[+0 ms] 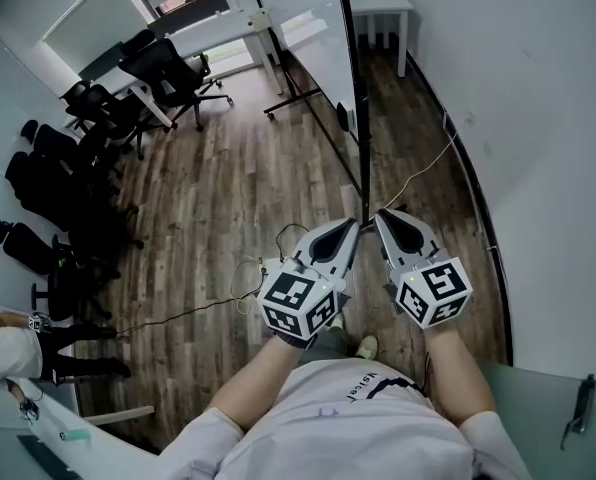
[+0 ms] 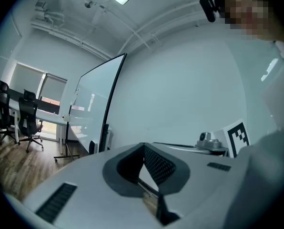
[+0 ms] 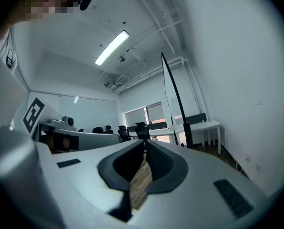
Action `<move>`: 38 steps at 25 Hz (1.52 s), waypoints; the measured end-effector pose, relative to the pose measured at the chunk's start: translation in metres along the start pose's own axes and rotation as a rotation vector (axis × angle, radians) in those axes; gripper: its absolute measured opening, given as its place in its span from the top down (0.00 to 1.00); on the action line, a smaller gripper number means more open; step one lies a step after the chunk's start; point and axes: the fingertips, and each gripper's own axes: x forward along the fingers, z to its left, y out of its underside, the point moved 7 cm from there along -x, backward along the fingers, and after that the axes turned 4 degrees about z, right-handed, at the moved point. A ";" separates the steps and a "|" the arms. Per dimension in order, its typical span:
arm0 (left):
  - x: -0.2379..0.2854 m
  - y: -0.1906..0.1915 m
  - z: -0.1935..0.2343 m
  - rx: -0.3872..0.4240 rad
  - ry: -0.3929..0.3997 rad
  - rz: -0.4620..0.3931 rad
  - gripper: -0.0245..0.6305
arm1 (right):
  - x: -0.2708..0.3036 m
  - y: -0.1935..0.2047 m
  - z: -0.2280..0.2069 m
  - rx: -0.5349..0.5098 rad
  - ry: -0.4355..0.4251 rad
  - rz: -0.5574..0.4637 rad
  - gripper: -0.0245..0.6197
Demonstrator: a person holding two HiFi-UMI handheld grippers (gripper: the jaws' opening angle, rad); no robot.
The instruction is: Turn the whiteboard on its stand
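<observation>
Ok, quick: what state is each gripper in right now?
Left gripper: closed, holding nothing.
Right gripper: closed, holding nothing.

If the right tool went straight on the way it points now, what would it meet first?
Probably the near edge of the whiteboard, just ahead of the right tool. In the right gripper view that edge sits slightly off centre, so it might slip past; depth is unclear.
</observation>
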 end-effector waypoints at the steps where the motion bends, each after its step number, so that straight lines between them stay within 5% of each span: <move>1: 0.002 0.000 0.003 -0.001 -0.002 0.000 0.95 | 0.002 0.001 -0.002 0.001 0.002 0.004 0.94; 17: 0.097 -0.006 0.109 -0.025 0.036 0.001 0.95 | 0.124 0.014 -0.073 -0.039 0.114 0.085 0.94; 28: 0.179 -0.015 0.209 -0.060 0.116 0.037 0.95 | 0.237 0.034 -0.142 -0.020 0.247 0.136 0.79; 38: 0.226 -0.011 0.241 -0.073 0.110 0.059 0.95 | 0.296 0.065 -0.219 0.000 0.319 0.218 0.66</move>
